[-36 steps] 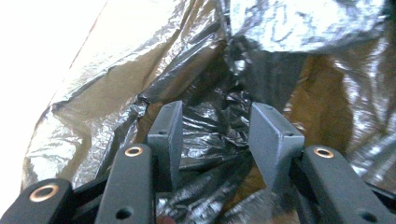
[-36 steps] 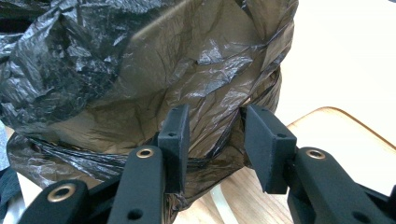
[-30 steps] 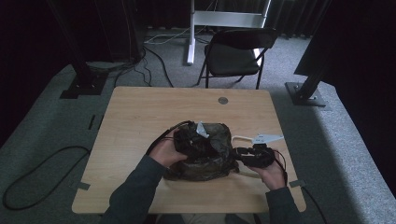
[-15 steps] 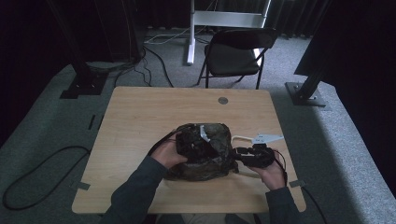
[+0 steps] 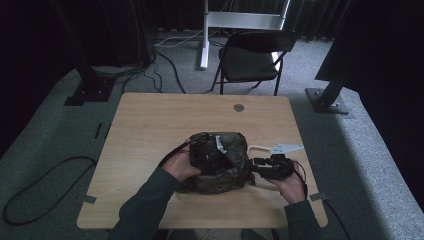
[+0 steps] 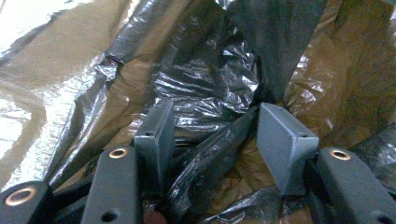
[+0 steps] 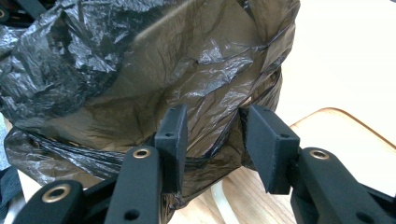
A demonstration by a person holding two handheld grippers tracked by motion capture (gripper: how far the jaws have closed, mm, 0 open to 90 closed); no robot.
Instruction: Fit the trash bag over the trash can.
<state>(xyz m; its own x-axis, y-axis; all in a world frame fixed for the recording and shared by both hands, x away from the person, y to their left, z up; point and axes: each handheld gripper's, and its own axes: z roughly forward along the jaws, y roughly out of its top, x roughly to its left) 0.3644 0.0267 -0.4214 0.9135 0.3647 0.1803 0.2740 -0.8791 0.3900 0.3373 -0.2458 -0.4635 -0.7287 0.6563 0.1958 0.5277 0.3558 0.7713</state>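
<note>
1. High view first: the table (image 5: 150, 120) is your biggest reference. Its wooden top runs from about 7 o'clock to 1 o'clock in the picture, and the work sits low on it, near your edge.

2. Next in size, the plastic bag (image 5: 225, 167) lies crumpled just below the table's centre, a dark, see-through heap with your hands at either side. Your left hand (image 5: 180, 167) comes in at the bag's 9 o'clock and your right hand (image 5: 292, 187) at its 4 o'clock.

3. Your left gripper (image 6: 212, 140) is pushed in among the bag's folds. Its jaws have just been opening and now stand apart, with a twisted strand of film running up between the pads, which do not press on it. Judging by that, you are mid-regrip: settle on one layer before closing, not a bundle.

4. Your right gripper (image 7: 212, 140) sits at the bag's side at 3 o'clock, over the table. Its jaws have also just been opening; a fold of film lies between the pads, loose. Keep this side low and steady so the bag does not slide.

5. Smallest, the pads (image 7: 273, 144): close them squarely on a flat fold, then pull apart gently, since thin film likely tears or slips.
</note>
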